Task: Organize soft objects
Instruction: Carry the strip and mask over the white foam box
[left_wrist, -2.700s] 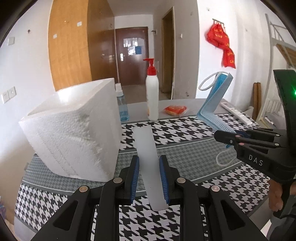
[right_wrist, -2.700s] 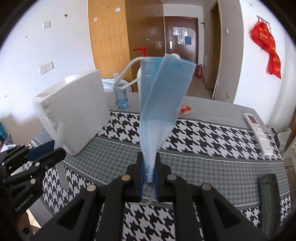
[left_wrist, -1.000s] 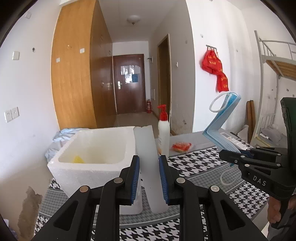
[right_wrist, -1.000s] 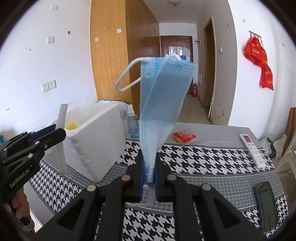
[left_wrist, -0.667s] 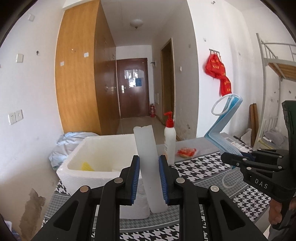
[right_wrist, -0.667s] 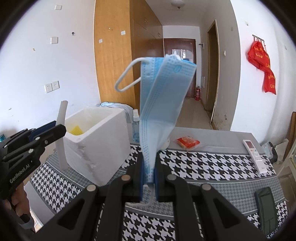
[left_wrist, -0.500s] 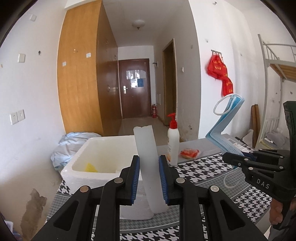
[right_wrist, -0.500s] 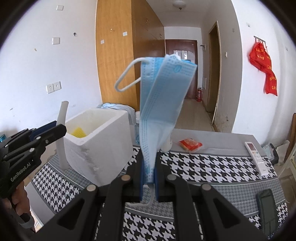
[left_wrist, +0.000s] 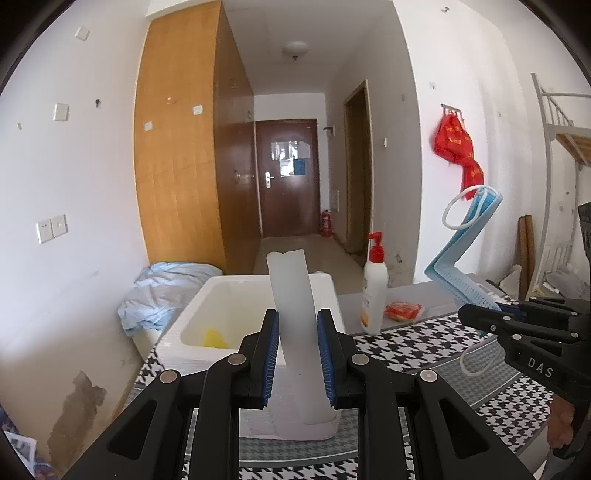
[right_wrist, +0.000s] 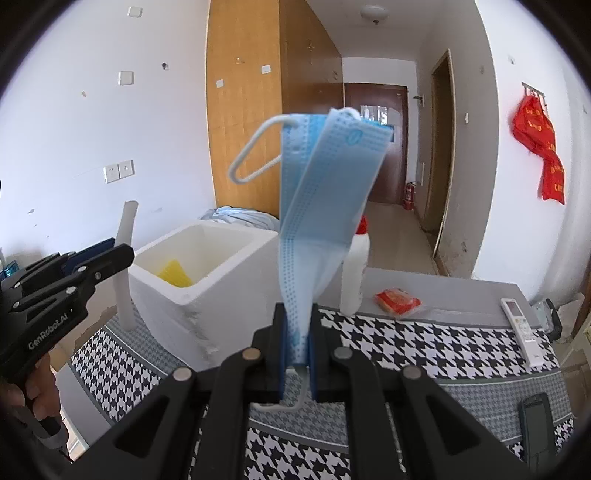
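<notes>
Item: two soft objects held in grippers, above a houndstooth table (left_wrist: 424, 343).

Left gripper (left_wrist: 297, 360) clamped on a white foam strip (left_wrist: 291, 314), upright, in front of the open white foam box (right_wrist: 207, 280) (a yellow item (right_wrist: 173, 273) lies inside). Right gripper (right_wrist: 295, 347) pinched narrow on a folded blue face mask (right_wrist: 321, 192), raised upright, ear loop hanging below the jaws. Lotion bottle (left_wrist: 373, 291) and red packet (right_wrist: 397, 300) stand behind.

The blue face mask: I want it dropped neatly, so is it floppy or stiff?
Probably fairly floppy yet light: the blue face mask stands folded above the right gripper, leaning sideways. Its ear loop dangles loose and may snag.
</notes>
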